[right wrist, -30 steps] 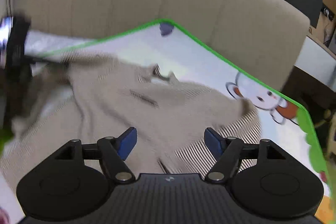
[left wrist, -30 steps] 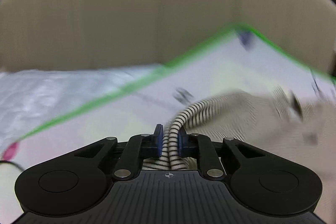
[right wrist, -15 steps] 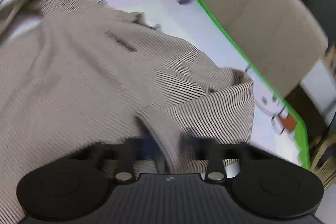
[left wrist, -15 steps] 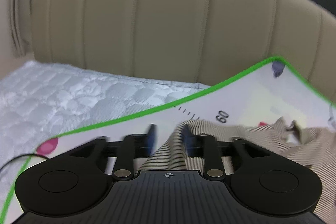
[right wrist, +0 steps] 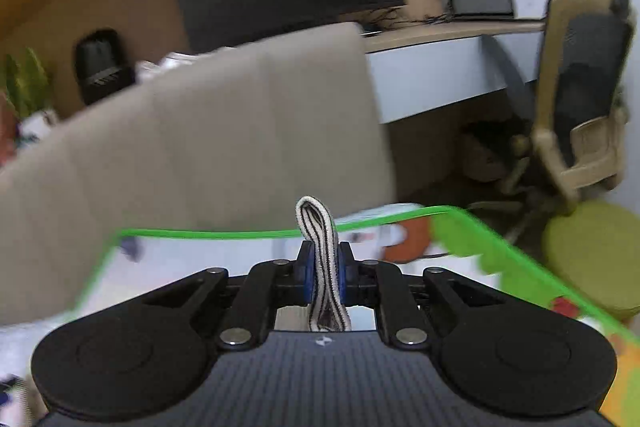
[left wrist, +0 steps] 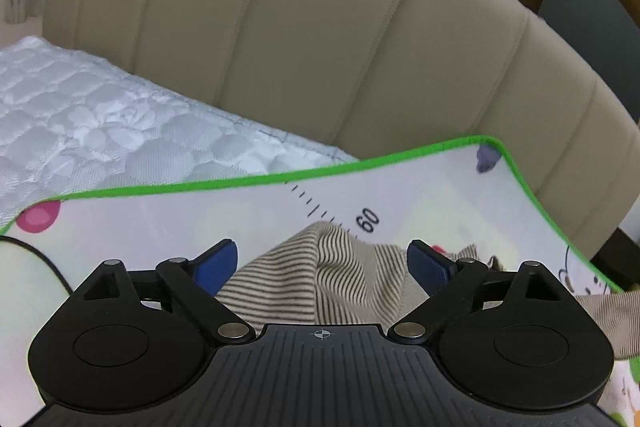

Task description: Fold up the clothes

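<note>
Left wrist view: the left gripper [left wrist: 320,259] has its jaws opening wide, and the striped shirt [left wrist: 316,275] lies loose between them, touching neither pad, bunched on the play mat [left wrist: 160,223] at six o'clock below the sofa back [left wrist: 320,47]. It looks best to lift this gripper straight clear so nothing snags.

Right wrist view: the right gripper [right wrist: 322,267] is clamped on a folded shirt edge [right wrist: 318,227], its loop poking up at twelve o'clock. Carrying it low and evenly should keep the fold tidy.
</note>
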